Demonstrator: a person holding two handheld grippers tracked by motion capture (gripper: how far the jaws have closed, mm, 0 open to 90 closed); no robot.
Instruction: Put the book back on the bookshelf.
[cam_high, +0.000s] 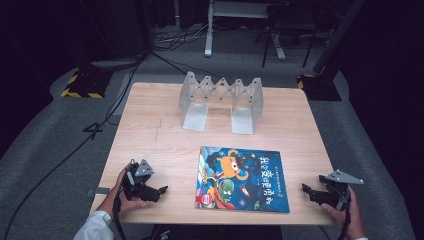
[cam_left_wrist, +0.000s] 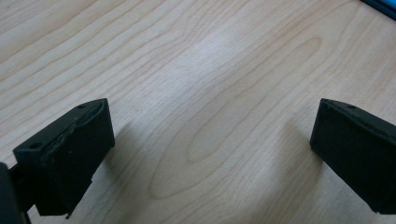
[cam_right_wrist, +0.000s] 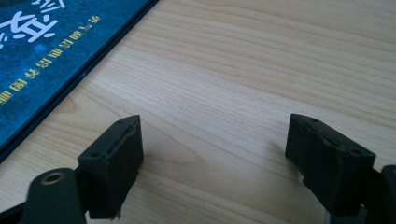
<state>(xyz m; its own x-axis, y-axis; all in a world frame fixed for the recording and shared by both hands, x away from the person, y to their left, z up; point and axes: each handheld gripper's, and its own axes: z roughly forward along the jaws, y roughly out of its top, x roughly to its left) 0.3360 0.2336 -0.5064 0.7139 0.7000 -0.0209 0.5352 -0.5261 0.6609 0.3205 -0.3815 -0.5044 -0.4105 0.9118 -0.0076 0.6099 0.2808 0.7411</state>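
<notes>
A blue picture book (cam_high: 242, 178) with cartoon monsters on its cover lies flat near the front edge of the wooden table (cam_high: 150, 130). My left gripper (cam_high: 161, 190) rests low over the table to the left of the book, its jaws open over bare wood (cam_left_wrist: 210, 140). My right gripper (cam_high: 306, 189) sits at the table's right front corner, to the right of the book, jaws open with nothing between them (cam_right_wrist: 212, 158). In the right gripper view the book (cam_right_wrist: 51, 51) lies at the upper left, apart from the jaws.
A grey metal expanding book rack (cam_high: 221, 102) stands upright at the back middle of the table. Around the table are a grey floor, trailing cables (cam_high: 75, 150) and stand bases (cam_high: 82, 82).
</notes>
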